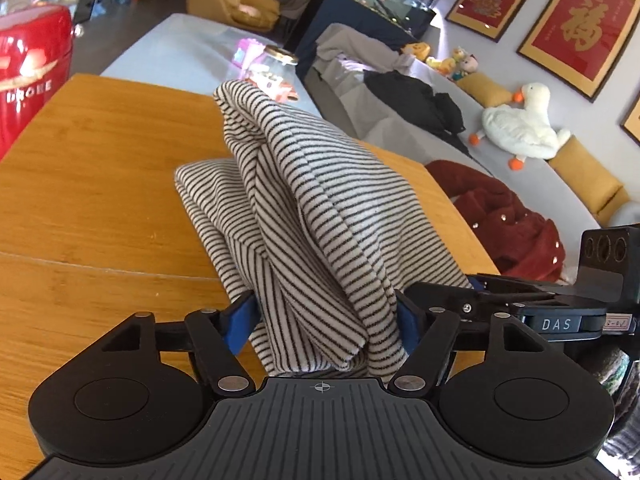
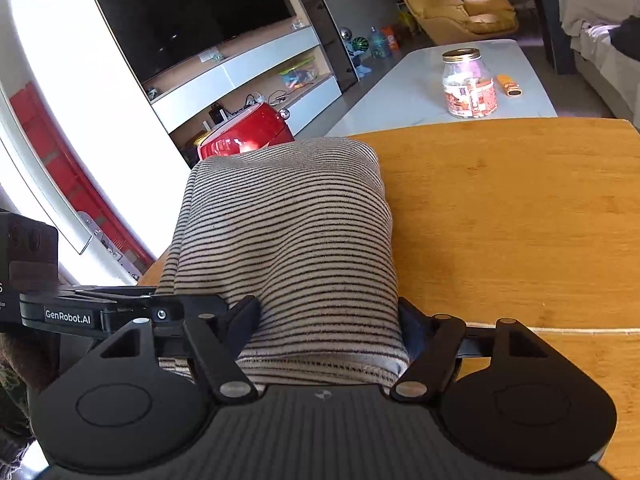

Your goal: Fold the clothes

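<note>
the blue fingers [image 1: 242,320] of the left gripper [image 1: 326,316] are closed on a bunched edge of the one striped top [image 1: 320,216], and the right gripper [image 2: 328,320] is closed on the same edge just beside it. the top is lifted at the near end and stretches away from both grippers, its far end resting on the wooden table [image 1: 100,200]. two grippers and one top are counted, both equally near.

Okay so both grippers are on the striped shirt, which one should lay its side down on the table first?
Probably the left gripper. Its bunch of the striped shirt rises over the layer already flat on the wooden table. The right gripper holds a broad taut span.
</note>
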`<control>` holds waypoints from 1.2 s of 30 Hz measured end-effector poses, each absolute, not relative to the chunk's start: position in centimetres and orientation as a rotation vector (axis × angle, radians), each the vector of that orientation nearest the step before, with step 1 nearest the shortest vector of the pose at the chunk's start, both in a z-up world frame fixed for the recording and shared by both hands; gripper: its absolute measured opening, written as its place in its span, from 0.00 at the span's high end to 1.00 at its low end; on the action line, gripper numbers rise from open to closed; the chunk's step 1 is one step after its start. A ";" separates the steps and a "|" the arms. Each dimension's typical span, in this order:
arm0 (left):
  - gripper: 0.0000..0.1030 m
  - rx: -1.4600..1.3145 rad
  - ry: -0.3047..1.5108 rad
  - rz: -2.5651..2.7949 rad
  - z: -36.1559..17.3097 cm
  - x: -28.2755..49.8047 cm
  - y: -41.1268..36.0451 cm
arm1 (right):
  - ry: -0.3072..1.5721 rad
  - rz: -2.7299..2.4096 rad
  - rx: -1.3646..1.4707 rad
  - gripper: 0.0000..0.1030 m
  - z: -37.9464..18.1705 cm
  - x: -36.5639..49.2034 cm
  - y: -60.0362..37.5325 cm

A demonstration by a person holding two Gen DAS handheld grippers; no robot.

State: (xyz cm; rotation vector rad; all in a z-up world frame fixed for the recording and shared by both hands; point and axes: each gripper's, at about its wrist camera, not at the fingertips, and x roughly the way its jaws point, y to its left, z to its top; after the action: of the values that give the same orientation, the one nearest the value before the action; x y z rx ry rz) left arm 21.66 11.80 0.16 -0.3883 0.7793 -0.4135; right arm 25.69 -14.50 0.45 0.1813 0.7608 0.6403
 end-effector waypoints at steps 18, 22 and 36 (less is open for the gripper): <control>0.20 -0.387 0.710 -0.131 0.3 29.1 18.4 | 0.738 0.759 0.121 0.30 0.2 37.2 -5.7; 0.25 -0.351 0.710 -0.111 1.6 28.2 17.1 | 0.700 0.775 0.126 0.31 2.1 37.1 -6.9; 0.35 -0.332 0.581 -0.212 3.0 33.1 18.5 | 0.609 0.693 0.200 0.23 7.5 41.3 -7.0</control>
State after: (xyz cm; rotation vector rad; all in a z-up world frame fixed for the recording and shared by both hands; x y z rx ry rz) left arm 33.13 18.53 2.96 -0.3325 0.5805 -0.2122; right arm 41.27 -7.02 7.47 0.2005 0.6090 0.6933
